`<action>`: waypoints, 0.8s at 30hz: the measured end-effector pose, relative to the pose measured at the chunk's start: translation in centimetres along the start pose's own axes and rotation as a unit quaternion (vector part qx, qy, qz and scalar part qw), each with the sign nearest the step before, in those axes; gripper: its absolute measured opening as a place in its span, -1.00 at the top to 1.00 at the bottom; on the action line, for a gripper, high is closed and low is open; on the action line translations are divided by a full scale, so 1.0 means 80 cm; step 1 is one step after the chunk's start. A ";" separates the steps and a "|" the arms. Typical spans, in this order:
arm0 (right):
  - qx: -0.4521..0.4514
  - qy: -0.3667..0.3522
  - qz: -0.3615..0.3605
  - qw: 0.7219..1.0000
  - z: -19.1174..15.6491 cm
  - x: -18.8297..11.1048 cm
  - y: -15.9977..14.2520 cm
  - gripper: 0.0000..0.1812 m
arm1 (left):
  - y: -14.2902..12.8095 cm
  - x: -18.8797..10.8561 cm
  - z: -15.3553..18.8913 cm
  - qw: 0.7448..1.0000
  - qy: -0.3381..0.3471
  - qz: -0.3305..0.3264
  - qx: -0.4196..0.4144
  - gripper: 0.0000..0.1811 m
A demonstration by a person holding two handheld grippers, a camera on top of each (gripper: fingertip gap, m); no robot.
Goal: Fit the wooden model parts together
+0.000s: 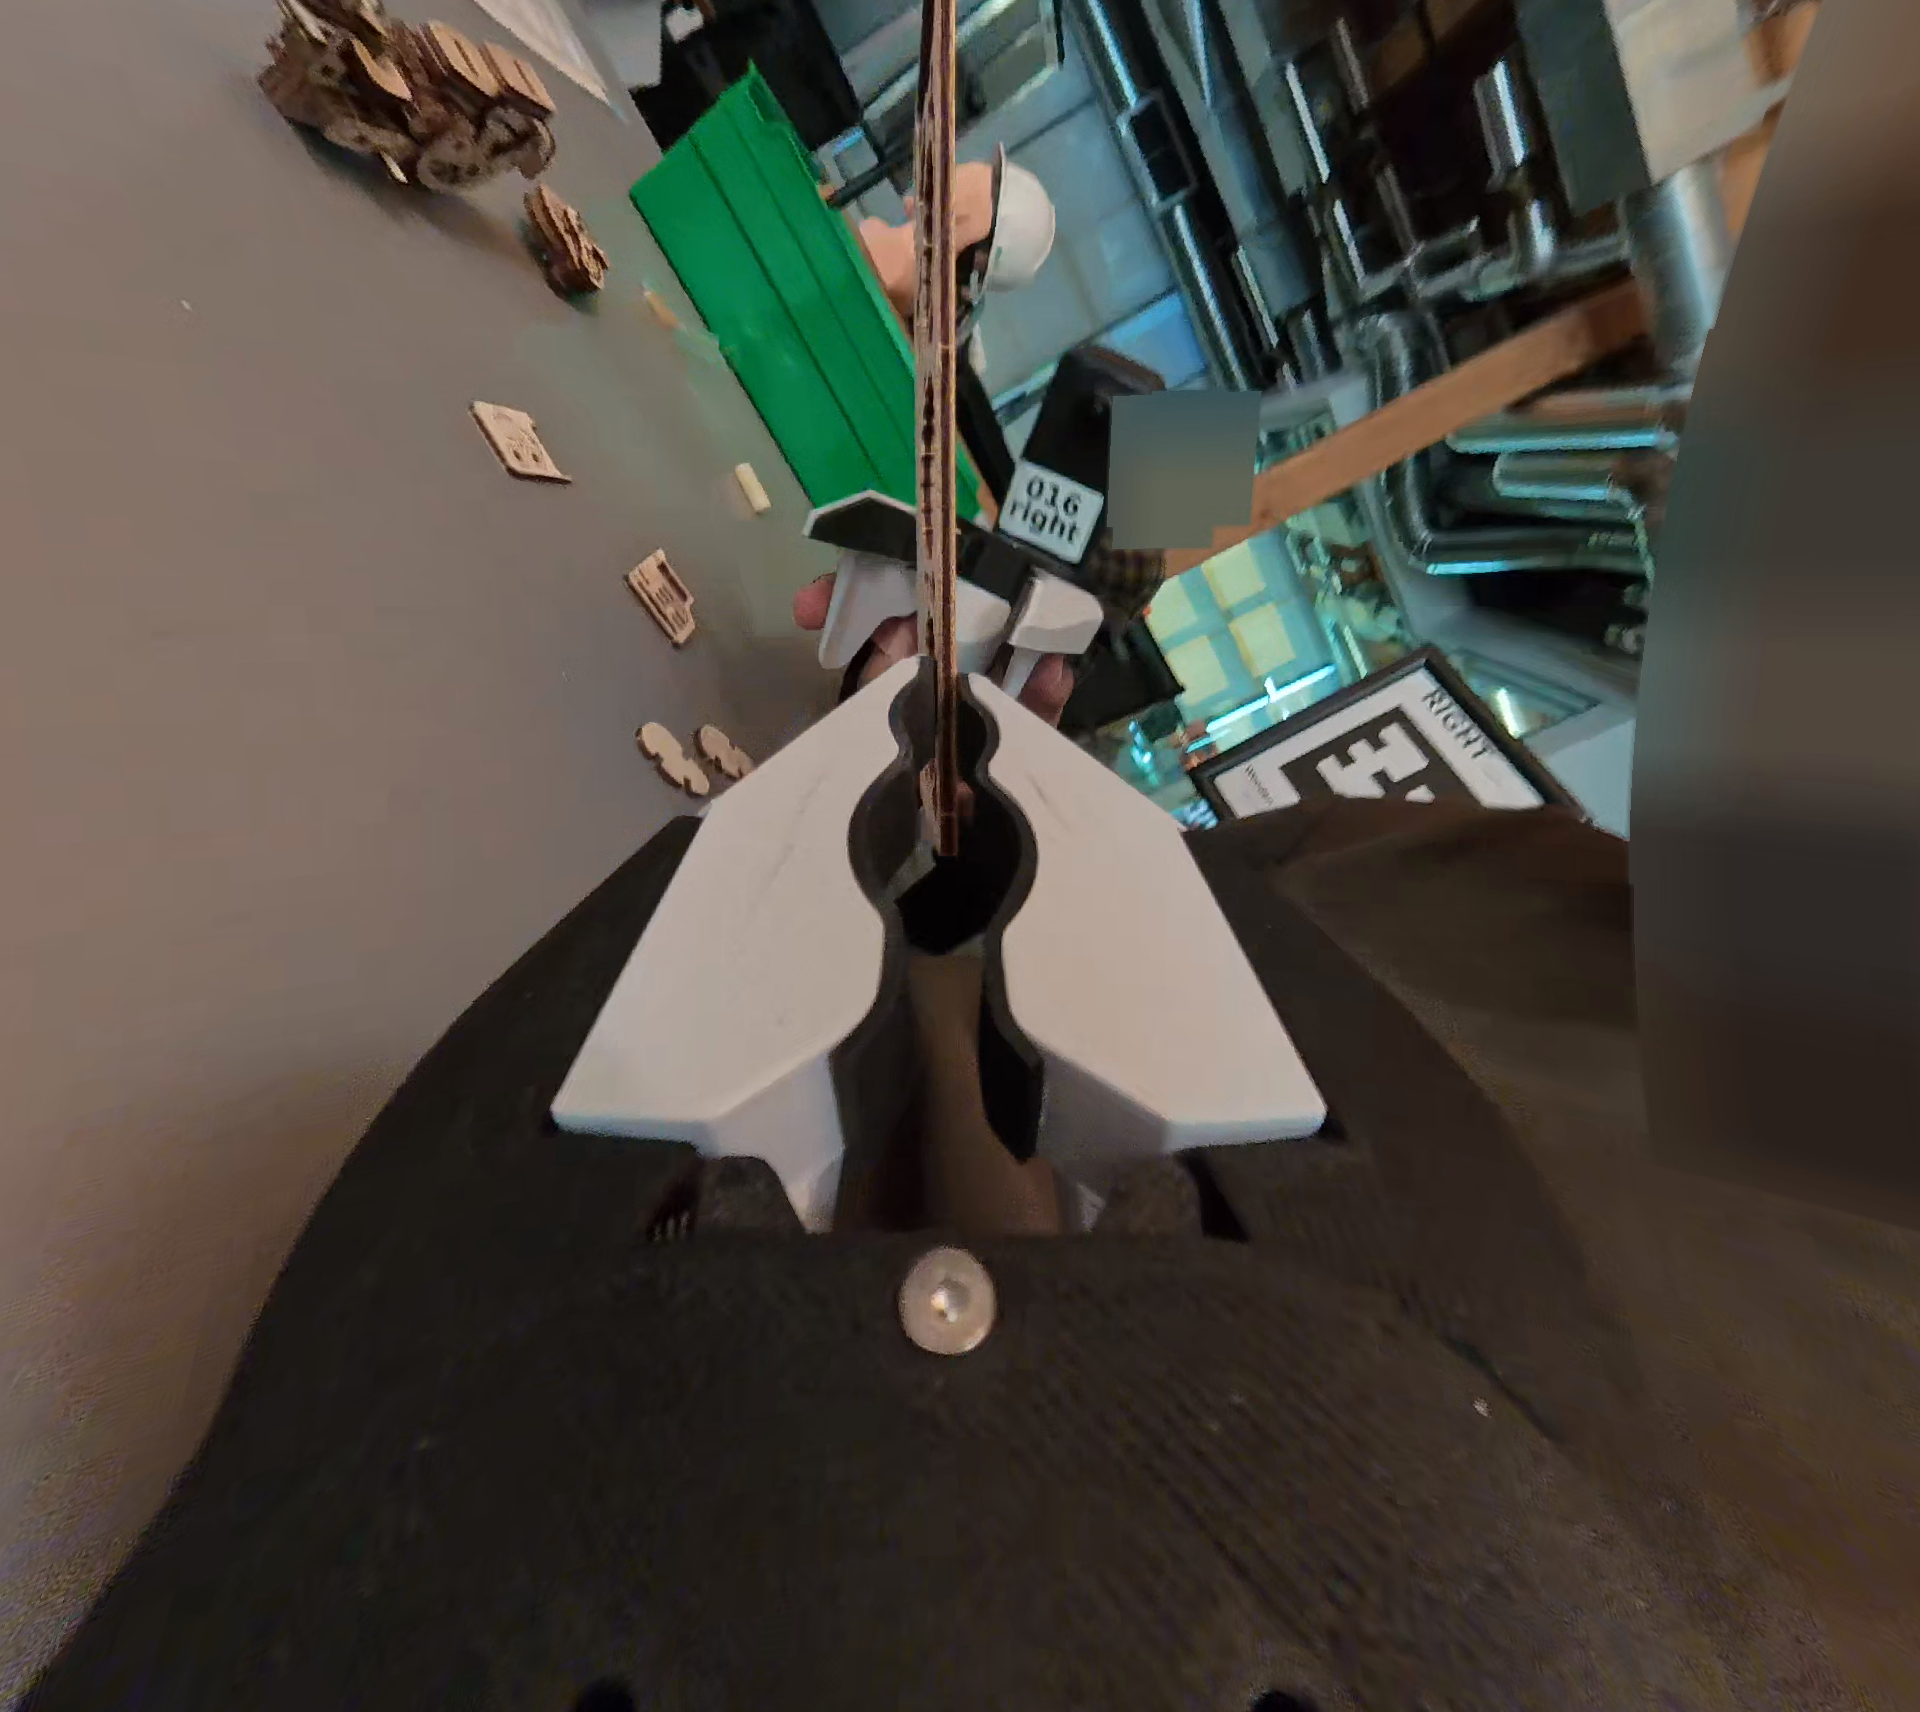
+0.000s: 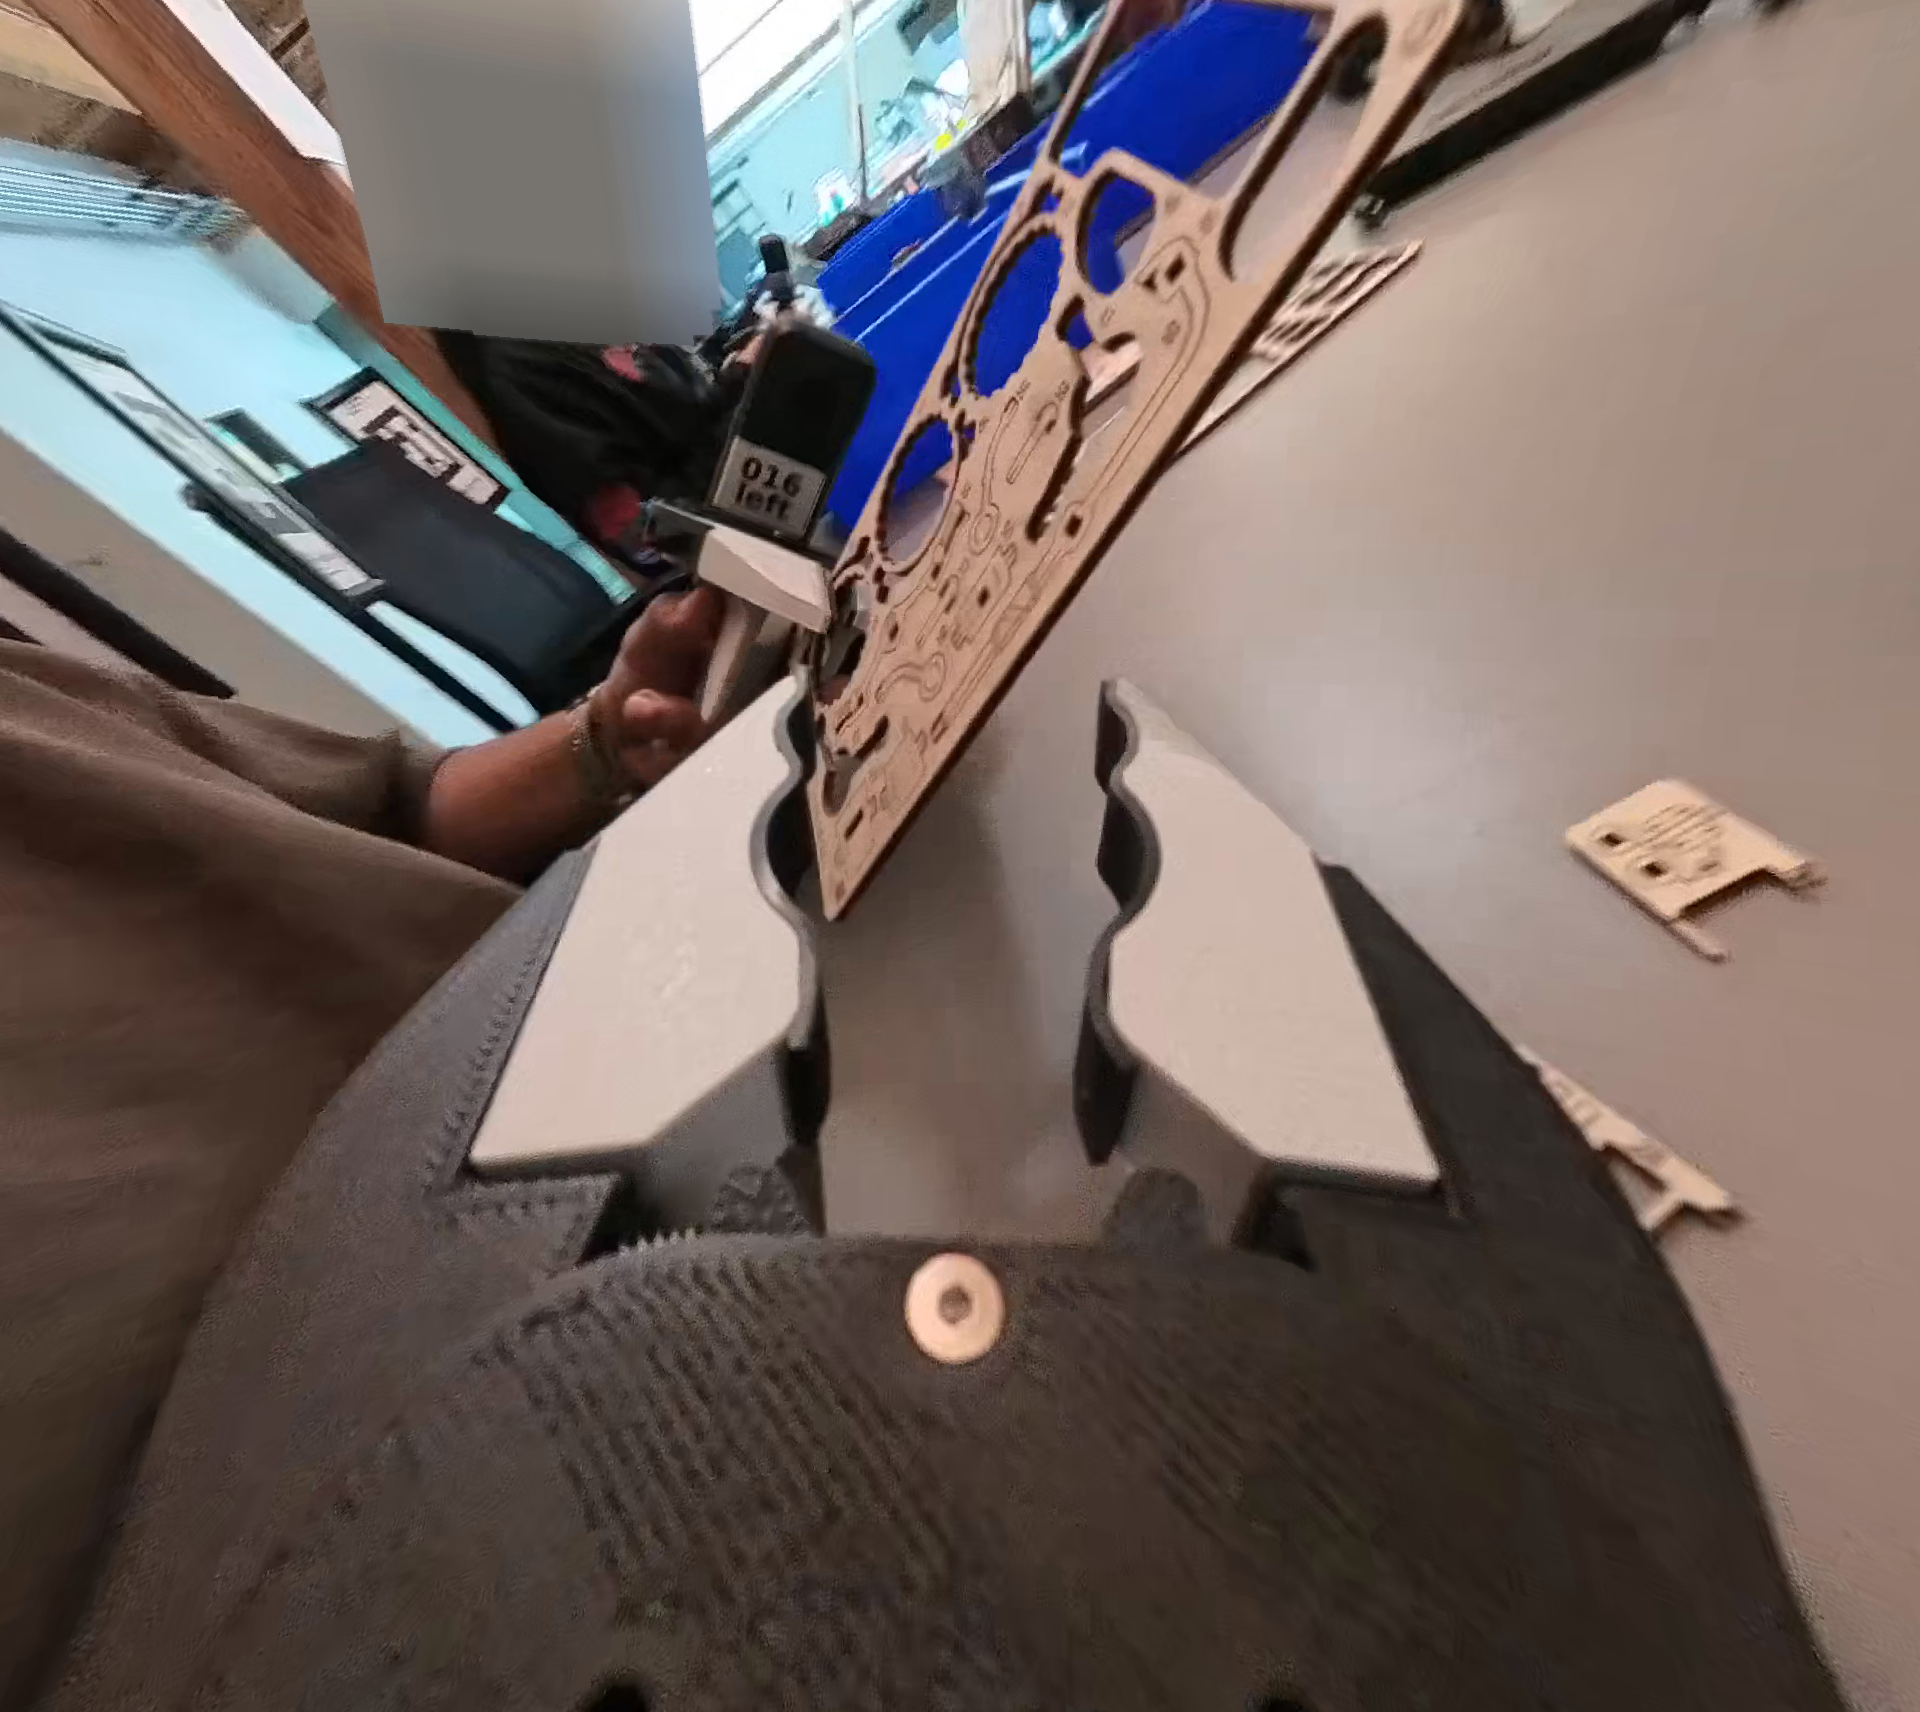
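Observation:
A thin laser-cut wooden parts sheet [image 1: 938,312] with several parts punched out is held upright above the grey table [image 1: 208,623]. My left gripper [image 1: 940,706] is shut on its lower edge; I see the sheet edge-on. In the right wrist view the sheet [image 2: 940,613] shows its flat face, with the left gripper [image 2: 821,623] clamped on its left edge. My right gripper [image 2: 951,706] is open and empty. The sheet's near corner sits between its fingers, close to the left finger [image 2: 675,935]. The right gripper also shows beyond the sheet in the left wrist view [image 1: 951,613].
A partly built wooden model [image 1: 395,73] and a small subassembly [image 1: 566,244] stand at the far left. Loose flat parts [image 1: 520,441] [image 1: 660,597] [image 1: 691,753] lie on the table, others to the right [image 2: 1683,852] [image 2: 1621,1153]. A green bin [image 1: 790,312] and a second sheet [image 2: 1330,301] lie behind. The grippers' ends are close to 6 centimeters from one another.

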State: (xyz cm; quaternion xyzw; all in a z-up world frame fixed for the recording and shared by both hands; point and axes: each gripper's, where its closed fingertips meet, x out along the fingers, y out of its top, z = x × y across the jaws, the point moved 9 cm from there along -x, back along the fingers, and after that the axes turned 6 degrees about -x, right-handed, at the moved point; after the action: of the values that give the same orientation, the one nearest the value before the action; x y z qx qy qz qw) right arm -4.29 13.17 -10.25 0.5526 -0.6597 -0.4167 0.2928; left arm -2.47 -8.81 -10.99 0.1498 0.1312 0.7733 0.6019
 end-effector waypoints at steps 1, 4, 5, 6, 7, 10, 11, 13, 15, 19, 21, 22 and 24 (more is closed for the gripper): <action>0.008 0.010 -0.008 1.000 -0.001 0.002 -0.002 0.55 | -0.003 0.003 0.001 1.000 0.005 -0.013 0.010 1.00; 0.020 0.036 -0.022 0.999 -0.002 0.003 -0.006 0.90 | -0.012 0.007 -0.001 0.996 0.033 -0.053 0.058 0.86; 0.026 0.051 -0.024 0.998 -0.003 0.004 -0.007 0.97 | -0.012 0.007 -0.003 0.994 0.047 -0.060 0.077 0.74; 0.031 0.062 -0.028 0.997 -0.005 0.004 -0.008 0.99 | -0.012 0.006 -0.004 0.992 0.061 -0.065 0.095 0.68; 0.033 0.067 -0.035 0.997 -0.005 0.005 -0.009 1.00 | -0.012 0.005 -0.003 0.989 0.069 -0.066 0.111 0.64; 0.042 0.090 -0.068 0.993 -0.009 0.011 -0.017 0.99 | -0.009 0.002 0.000 0.986 0.074 -0.057 0.142 0.54; 0.047 0.099 -0.077 0.991 -0.011 0.013 -0.019 0.99 | -0.009 0.001 0.000 0.985 0.077 -0.056 0.147 0.53; 0.057 0.119 -0.092 0.987 -0.016 0.017 -0.023 1.00 | -0.011 0.002 -0.001 0.983 0.082 -0.060 0.154 0.54; 0.069 0.130 -0.105 0.984 -0.019 0.022 -0.027 0.99 | -0.017 0.008 0.000 0.983 0.060 -0.081 0.153 0.58; 0.079 0.131 -0.111 0.982 -0.025 0.031 -0.031 1.00 | -0.031 0.023 0.004 0.988 0.017 -0.100 0.120 0.87; 0.079 0.127 -0.106 0.983 -0.024 0.032 -0.031 0.98 | -0.031 0.024 0.004 0.990 0.012 -0.089 0.109 0.99; 0.080 0.123 -0.099 0.984 -0.022 0.031 -0.029 0.97 | -0.029 0.023 0.003 0.991 0.012 -0.083 0.101 0.99; 0.085 0.110 -0.078 0.987 -0.016 0.027 -0.025 0.89 | -0.025 0.019 0.001 0.994 0.012 -0.068 0.086 1.00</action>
State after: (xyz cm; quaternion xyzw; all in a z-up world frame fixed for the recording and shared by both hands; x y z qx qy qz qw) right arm -2.69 10.72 -11.52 0.6675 -0.6117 -0.3171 0.2824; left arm -1.05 -6.86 -11.58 0.1822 0.2145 0.7183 0.6362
